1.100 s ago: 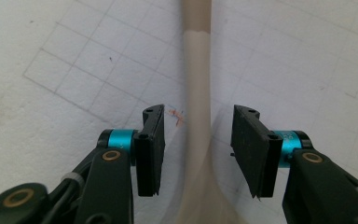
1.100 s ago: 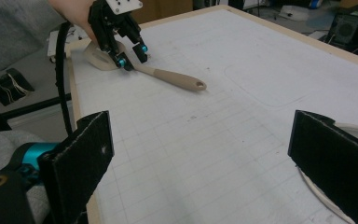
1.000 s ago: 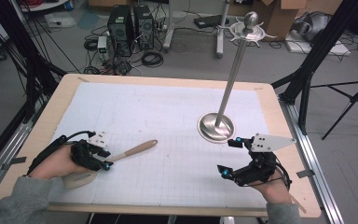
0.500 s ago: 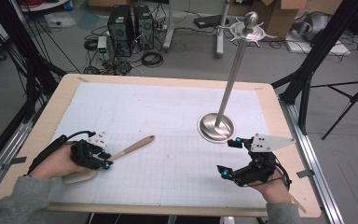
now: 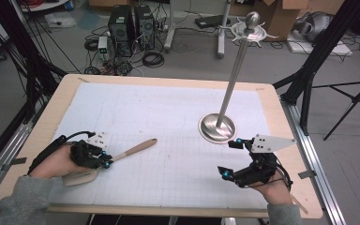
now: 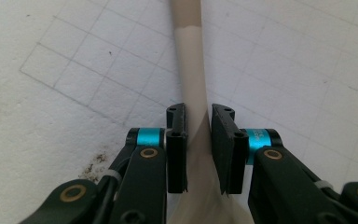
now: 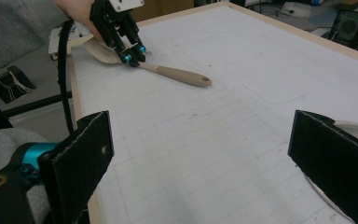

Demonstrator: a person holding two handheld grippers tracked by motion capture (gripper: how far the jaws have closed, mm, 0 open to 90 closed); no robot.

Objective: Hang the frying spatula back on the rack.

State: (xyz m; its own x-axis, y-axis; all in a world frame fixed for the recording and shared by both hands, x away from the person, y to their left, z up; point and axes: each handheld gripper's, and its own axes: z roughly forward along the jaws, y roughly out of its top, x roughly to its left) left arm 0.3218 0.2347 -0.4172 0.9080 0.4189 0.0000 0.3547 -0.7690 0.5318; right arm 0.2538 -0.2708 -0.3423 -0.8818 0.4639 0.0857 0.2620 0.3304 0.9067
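Down at the near edge of the bench [image 5: 178,79], at about seven o'clock in the high view, the left gripper [image 5: 107,162] sits low over a wooden spatula [image 5: 133,150]. Its jaws have just been closing, and the left gripper view has them standing narrow on either side of the spatula's neck, where the handle widens into the blade. The right-hand pad looks to be against the wood; the left-hand one shows a thin sliver of gap, so a firm pinch cannot be told. The spatula lies flat on the white gridded mat [image 5: 168,117], blade tucked under the hand, handle running away toward two o'clock. The right gripper view picks out a small hole at the handle's far tip [image 7: 206,80].

Over at five o'clock, the right gripper [image 5: 231,158] hovers above the mat with its jaws spread wide and nothing between them, a grey three-cornered plate on top. In its own view the two black pads frame bare mat.

Just beyond it, a little right of centre, stands a metal stand [image 5: 234,75]: round polished base on the mat, slim pole rising to a ball top with a ring of hooks.

Past the bench, on the floor at twelve o'clock, there are cables and a dark computer case [image 5: 131,23]. No writing or labels can be read anywhere.
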